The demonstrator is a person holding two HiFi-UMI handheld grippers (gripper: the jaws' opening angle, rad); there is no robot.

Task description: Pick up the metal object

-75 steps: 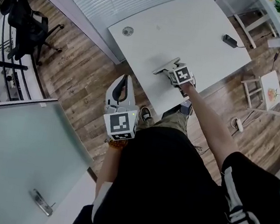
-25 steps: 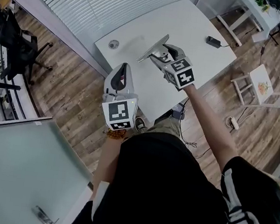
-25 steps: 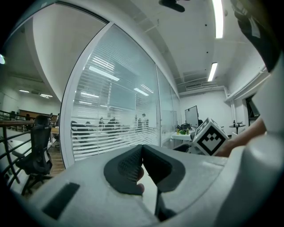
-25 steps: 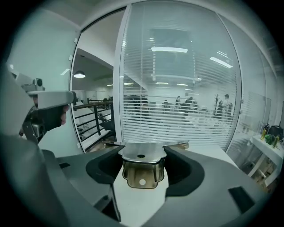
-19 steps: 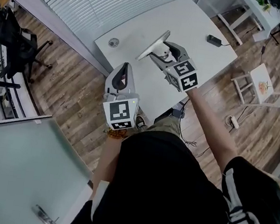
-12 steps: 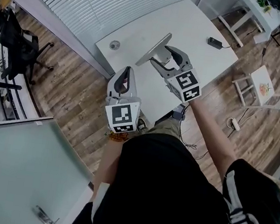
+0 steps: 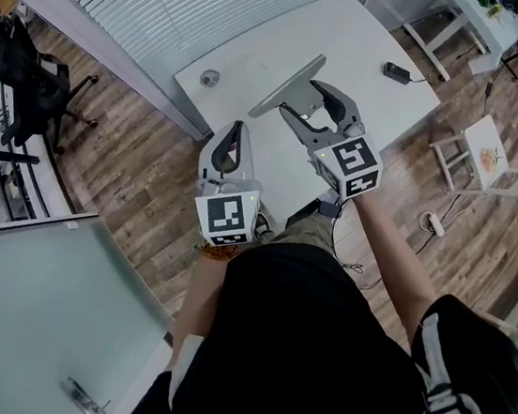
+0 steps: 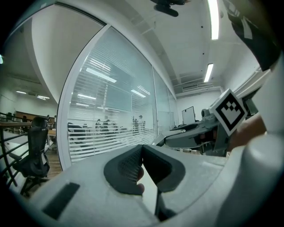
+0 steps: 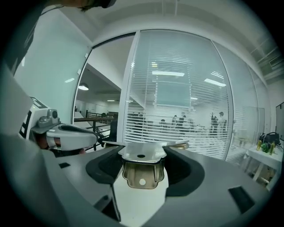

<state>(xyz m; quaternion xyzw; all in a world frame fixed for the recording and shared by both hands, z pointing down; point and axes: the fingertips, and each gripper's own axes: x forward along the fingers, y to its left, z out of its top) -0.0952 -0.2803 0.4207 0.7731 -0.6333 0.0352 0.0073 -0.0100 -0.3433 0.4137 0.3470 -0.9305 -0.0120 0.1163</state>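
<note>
The metal object [image 7: 290,83] is a flat silver bracket with a folded end, held up in the air over the white table [image 7: 376,37]. My right gripper [image 7: 302,99] is shut on it, one jaw on each side of the folded end. In the right gripper view the metal object [image 9: 141,154] sits clamped between the dark pads, its drilled tab hanging down, with the right gripper [image 9: 142,174] pressed against both sides. My left gripper [image 7: 235,130] hangs by the table's near edge, shut and empty. In its own view the left gripper [image 8: 141,153] has its pads touching.
A black adapter [image 7: 397,73] lies at the table's far right, and a round grommet [image 7: 209,77] sits near its left edge. A black office chair [image 7: 31,67] stands on the wood floor to the left. A white stool [image 7: 490,151] is at the right.
The right gripper has lifted the metal object off the table and drawn it up and toward me. The left gripper has barely shifted.
</note>
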